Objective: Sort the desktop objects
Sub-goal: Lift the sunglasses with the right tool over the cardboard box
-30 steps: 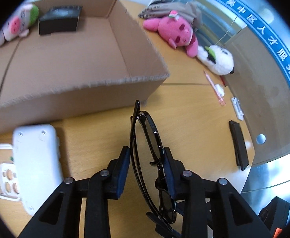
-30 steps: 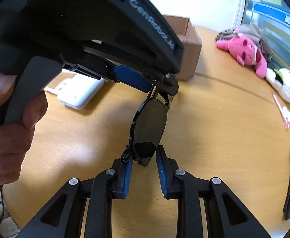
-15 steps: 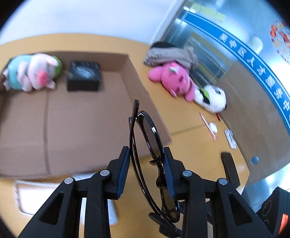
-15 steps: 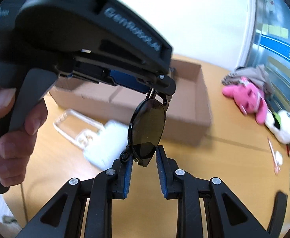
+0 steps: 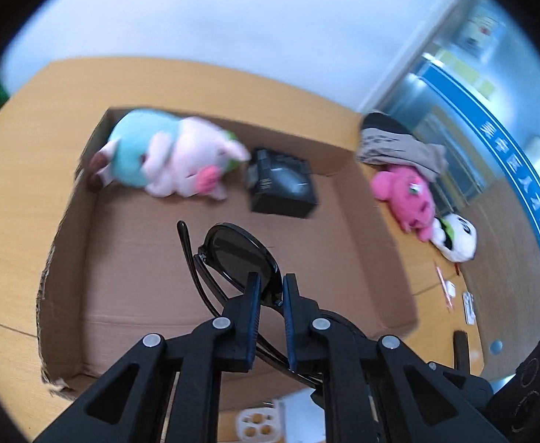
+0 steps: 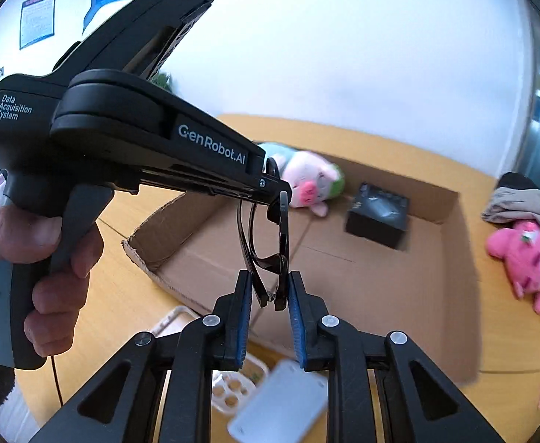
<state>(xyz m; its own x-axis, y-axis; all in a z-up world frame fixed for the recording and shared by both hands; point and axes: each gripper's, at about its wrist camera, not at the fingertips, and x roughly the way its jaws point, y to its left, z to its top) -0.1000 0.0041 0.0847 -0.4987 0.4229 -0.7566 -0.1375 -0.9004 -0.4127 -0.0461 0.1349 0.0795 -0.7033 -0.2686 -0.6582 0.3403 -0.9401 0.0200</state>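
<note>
Both claws have carried the sunglasses up from over the bare bench to above the open box, which half a second ago lay further ahead.

Left wrist view: the left claw is nearly closed, its pads pinching the sunglasses at the lower edge of one lens, with the folded temples jutting out to the left. The glasses hang over the near half of the box, above bare cardboard. At the far wall lie a pig plush in the left corner and a black case just beside it. Outside, past the right wall, a pink plush and a white plush rest on the bench.

Right wrist view: the right claw is narrowly open, and its pads bracket the lower end of the sunglasses; contact looks likely, but I cannot tell how firm it is. The left claw holds the upper end.

Risk, as I judge it: with two grips on one thin frame, any twist or pull between the hands could bend the hinge or smear the lens. If one claw lets go before the other is ready, the glasses may swing and slip out. Dropped from this height, they could strike the case or land lens-down.
</note>
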